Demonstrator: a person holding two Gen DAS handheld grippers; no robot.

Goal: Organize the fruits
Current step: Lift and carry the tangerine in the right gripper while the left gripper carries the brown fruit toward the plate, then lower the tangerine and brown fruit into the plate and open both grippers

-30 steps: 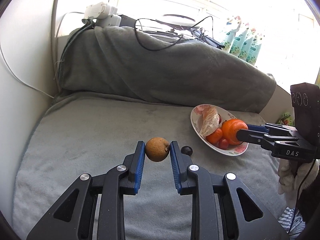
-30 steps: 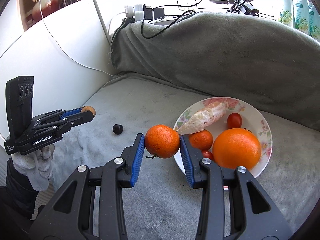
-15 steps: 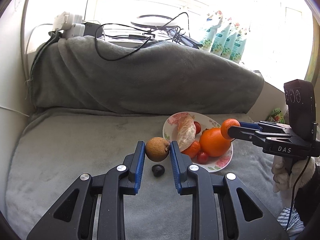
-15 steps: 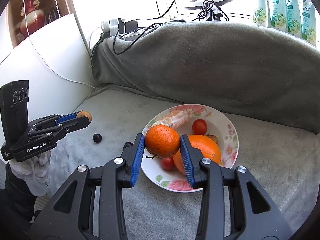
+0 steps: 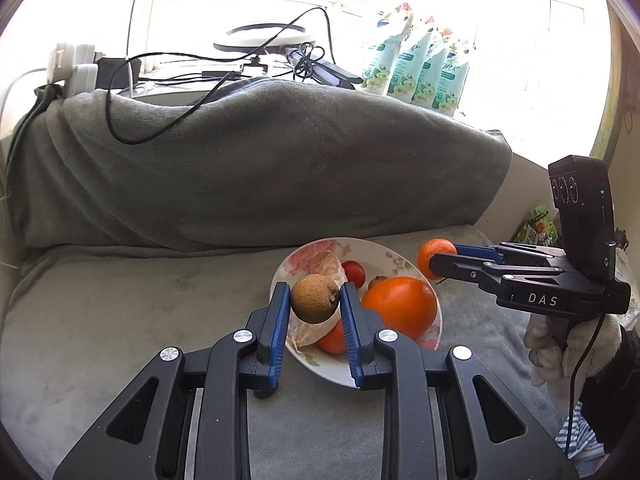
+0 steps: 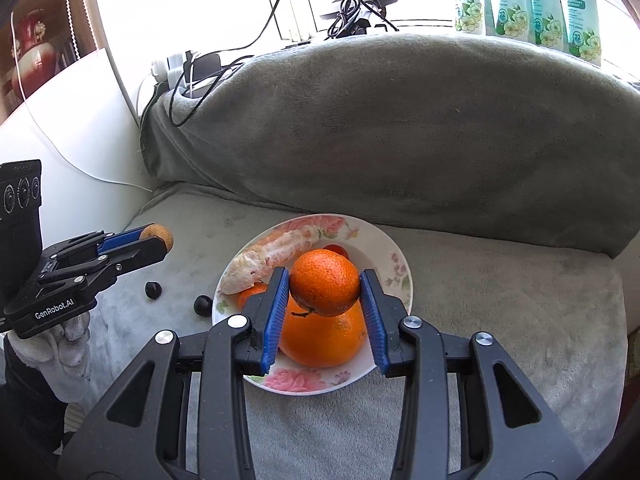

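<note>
Fruits sitting in floral plate (image 6: 394, 276) on grey blanket (image 6: 500, 300): big orange (image 6: 322, 340), peeled segment (image 6: 276, 254), cherry tomato (image 5: 354, 273). Left gripper (image 5: 314, 300) clamping brown round fruit (image 5: 315, 298) above plate; right gripper (image 6: 325, 284) clamping tangerine (image 6: 324, 282) above big orange. Two dark small fruits (image 6: 153, 290) lying beside plate.

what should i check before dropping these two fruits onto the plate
1. left gripper clamped on the brown fruit: ok.
2. right gripper clamped on the mandarin: ok.
3. Mandarin above the floral plate: ok, though over the large orange.
4. Brown fruit above the plate: ok in the left wrist view; its height above it cannot tell.
5. Free spot on the plate: not ok near the front; bare patch at the back right.
6. Two dark fruits left on the blanket: not ok.
</note>
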